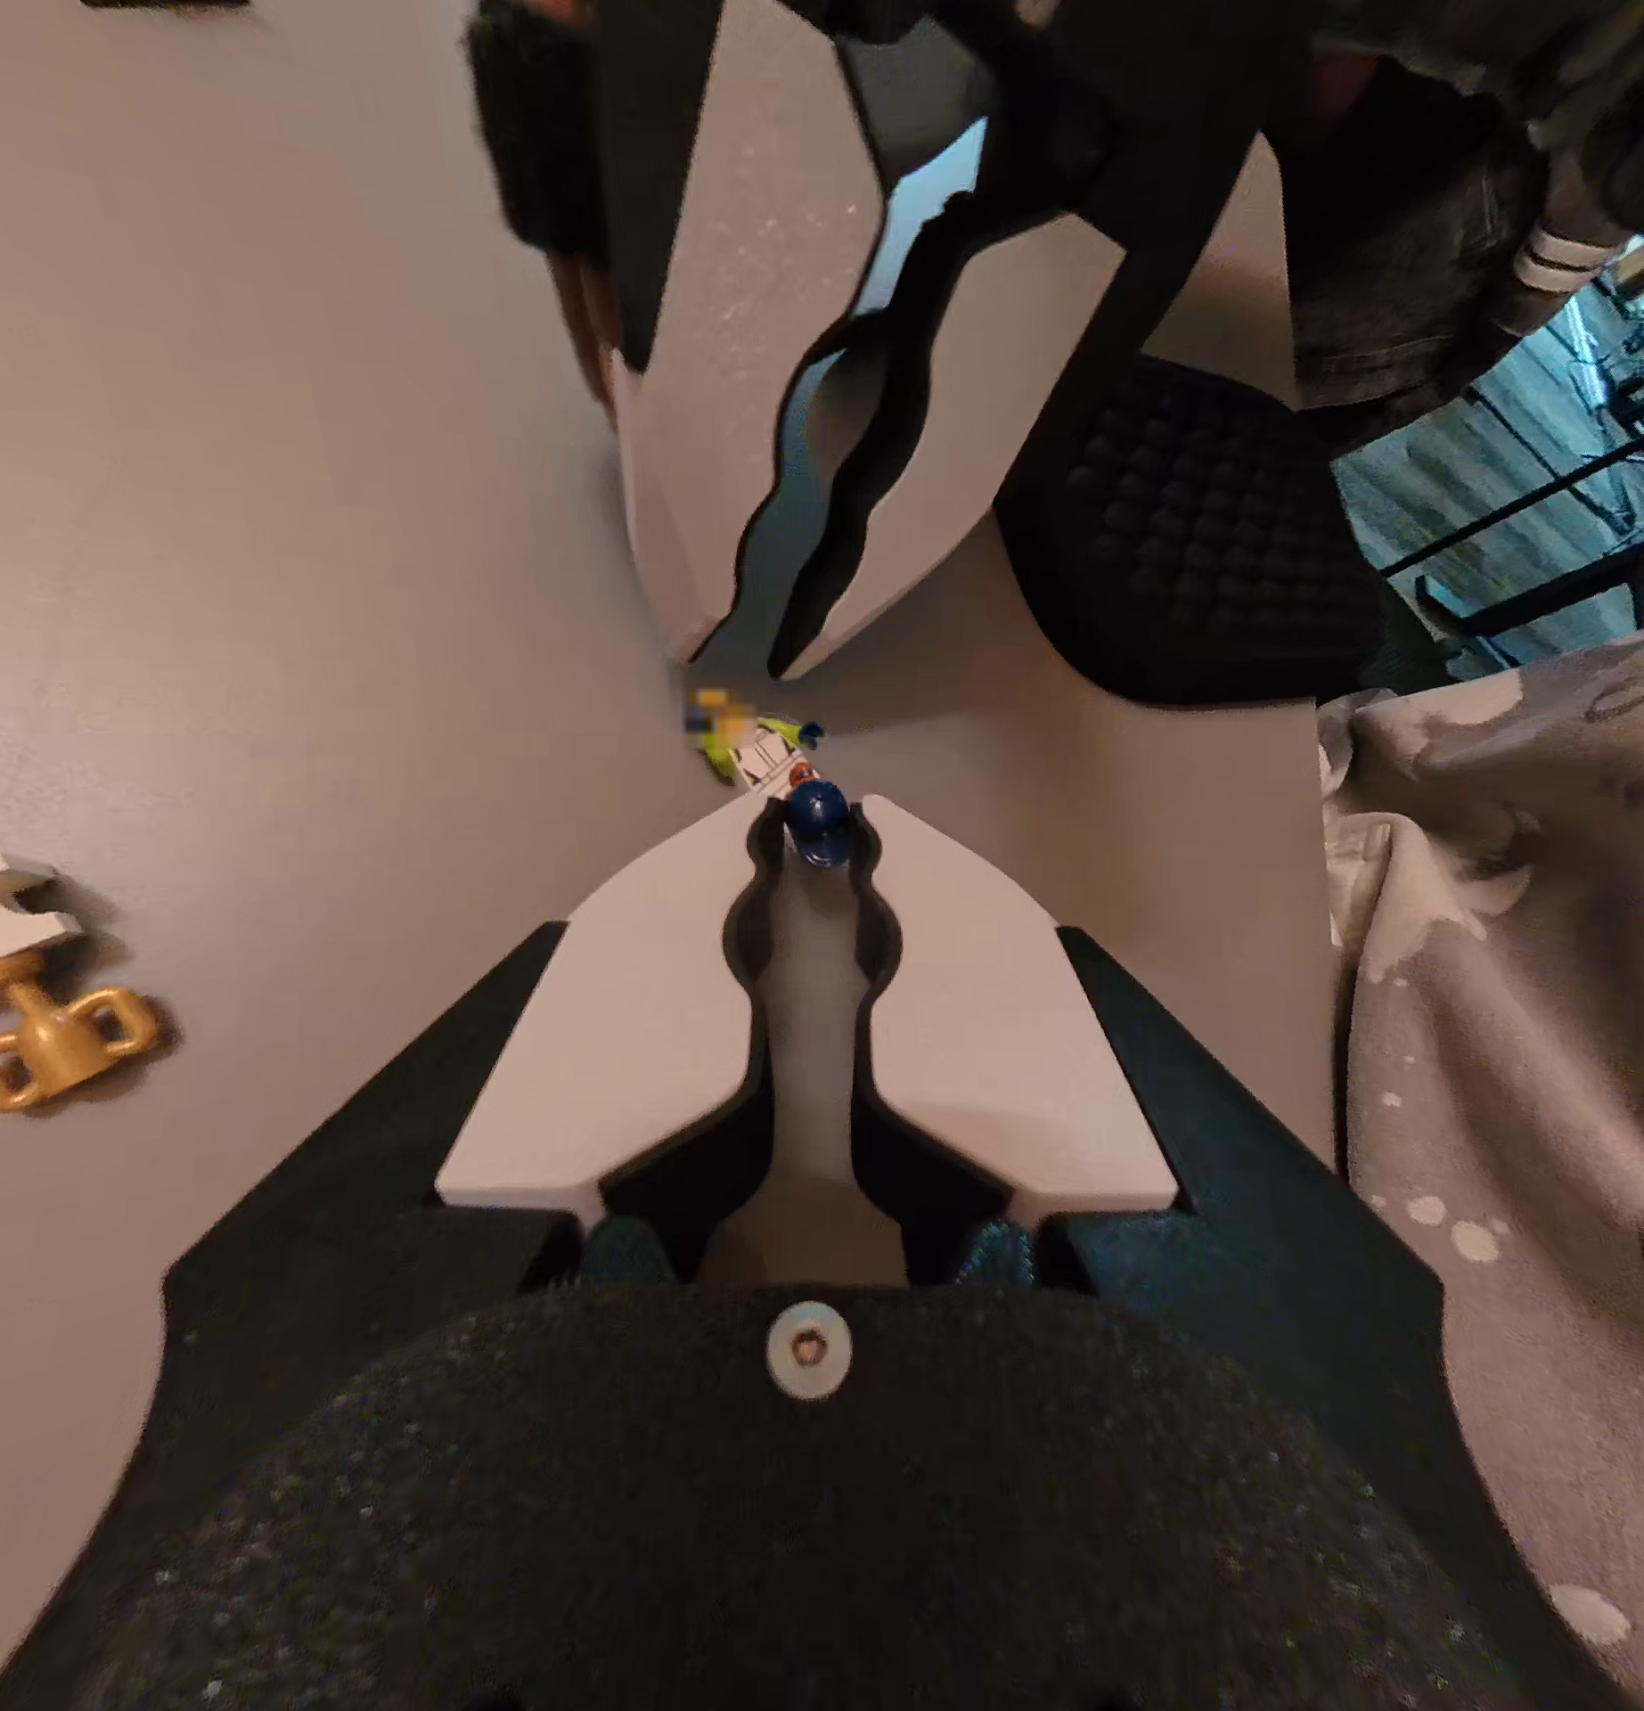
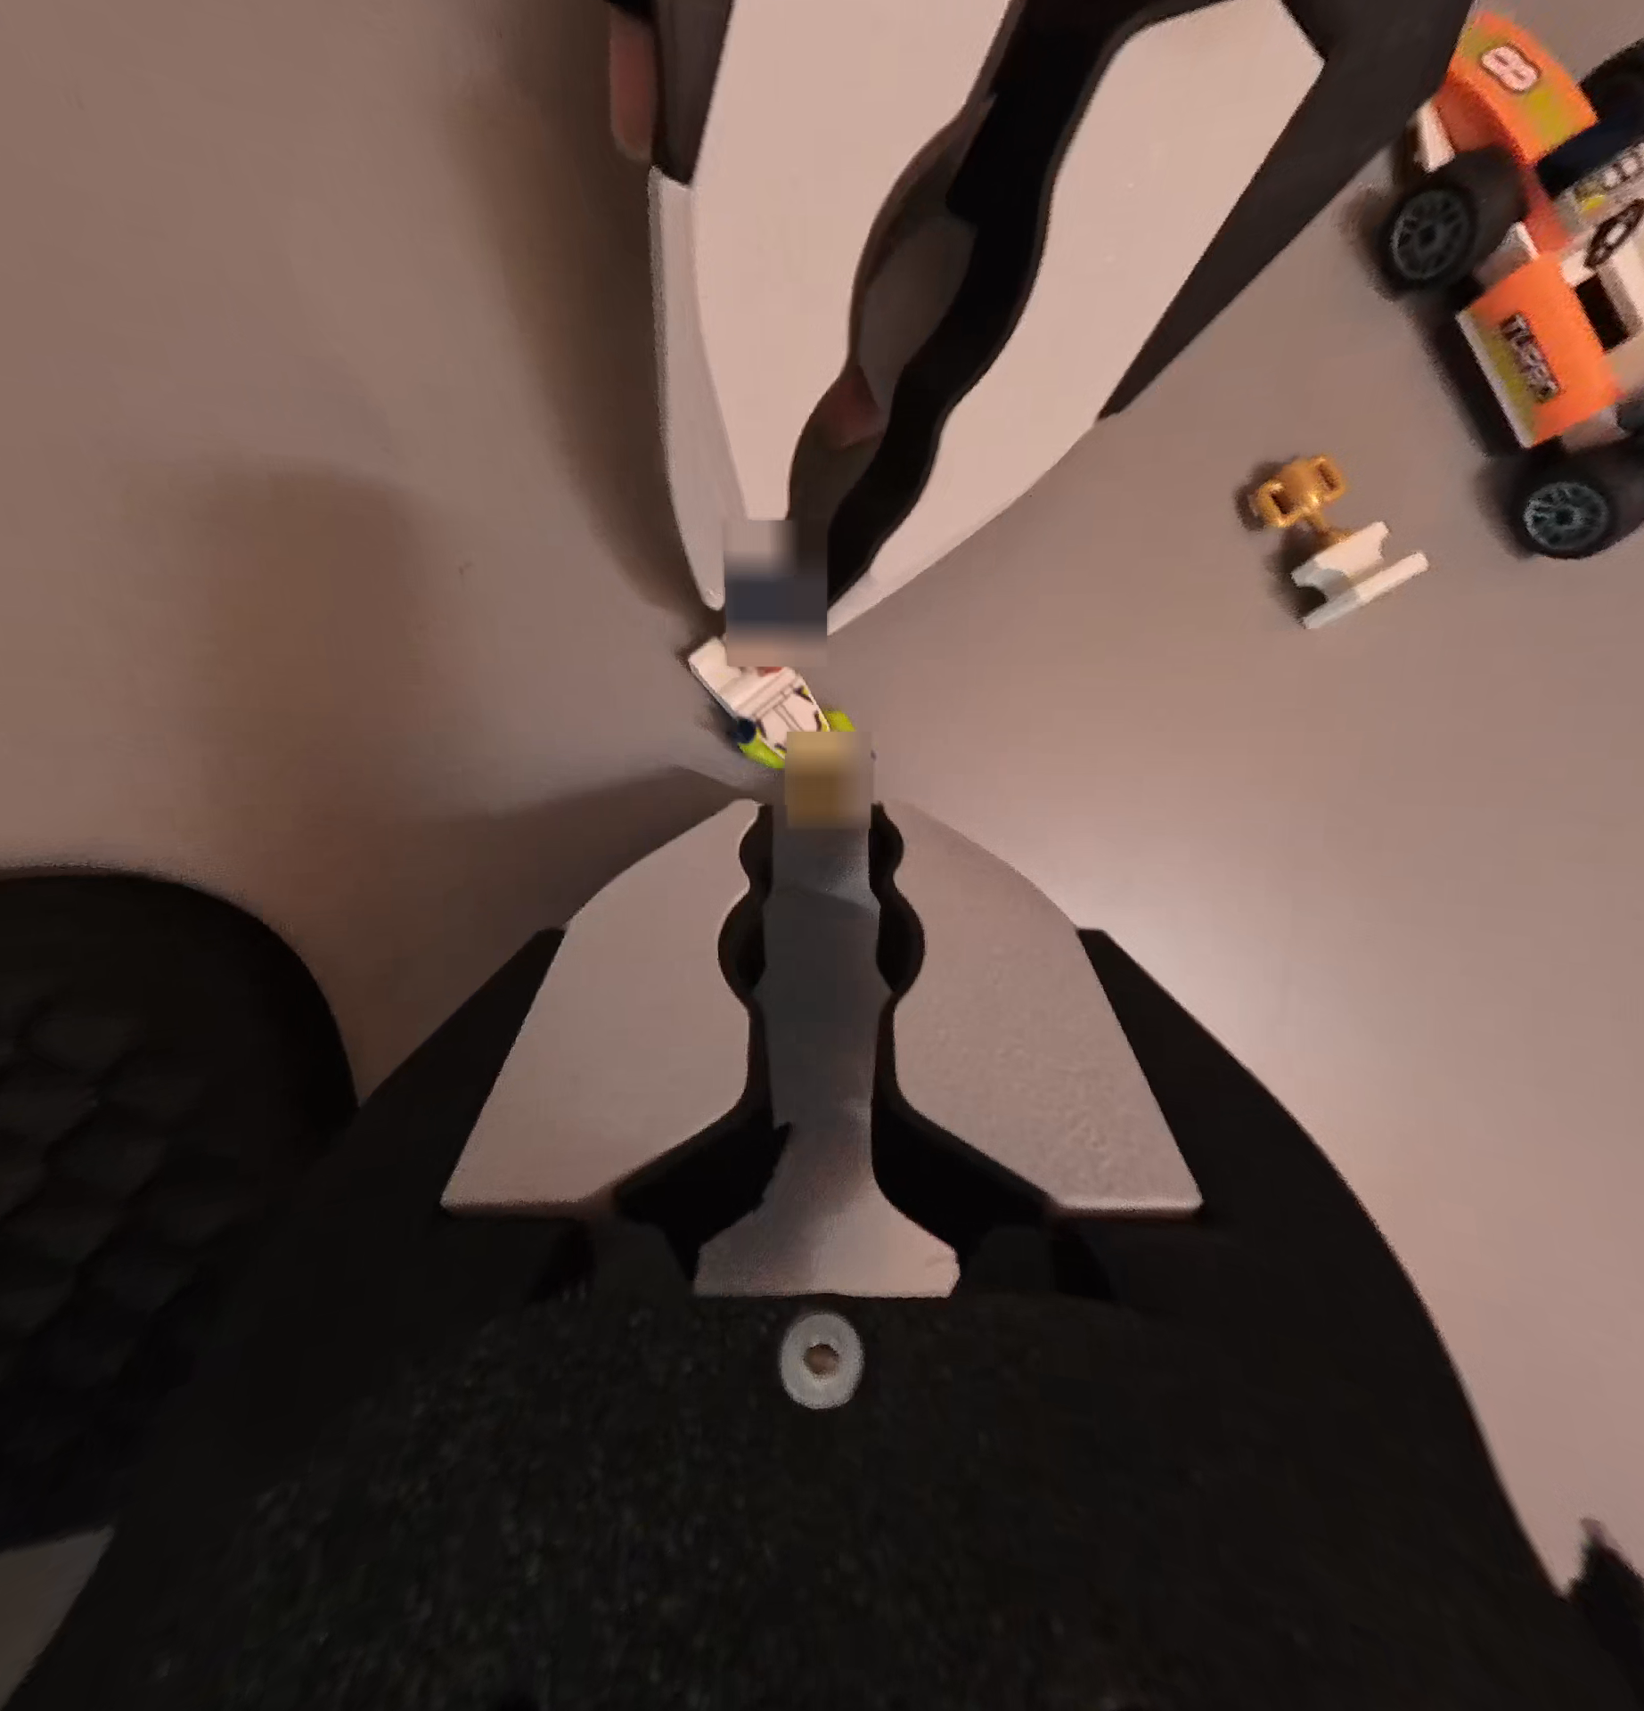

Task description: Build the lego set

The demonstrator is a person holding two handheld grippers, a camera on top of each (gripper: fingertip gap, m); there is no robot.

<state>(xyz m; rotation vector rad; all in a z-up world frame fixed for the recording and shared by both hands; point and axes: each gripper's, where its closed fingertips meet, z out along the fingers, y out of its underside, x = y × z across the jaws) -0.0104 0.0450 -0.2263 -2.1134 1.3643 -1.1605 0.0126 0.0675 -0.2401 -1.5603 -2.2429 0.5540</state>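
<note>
A minifigure with a white printed torso (image 1: 760, 761) and lime arms lies on the grey table (image 1: 290, 555) between my two grippers. My left gripper (image 1: 813, 815) is shut on a dark blue cap (image 1: 818, 826) and holds it right at the figure's near end. My right gripper (image 2: 820, 819) is closed down narrow on the figure's (image 2: 762, 699) head end; a mosaic patch covers the contact. In the left wrist view the right gripper (image 1: 739, 662) comes in from the top, facing mine. In the right wrist view the left gripper (image 2: 773, 602) comes in from the top.
A gold trophy (image 2: 1299, 505) on a white stand (image 2: 1355, 574) lies to the right, also in the left wrist view (image 1: 54, 1037). An orange race car (image 2: 1540, 278) stands at far right. A black chair seat (image 1: 1188, 537) and patterned grey cloth (image 1: 1494, 1018) lie past the table edge. Less than 4 cm separates the two grippers' tips. Both grippers' tips are roughly 11 cm from the gold trophy (image 2: 1299, 505). It turns up in the left wrist view (image 1: 81, 1017) as well.
</note>
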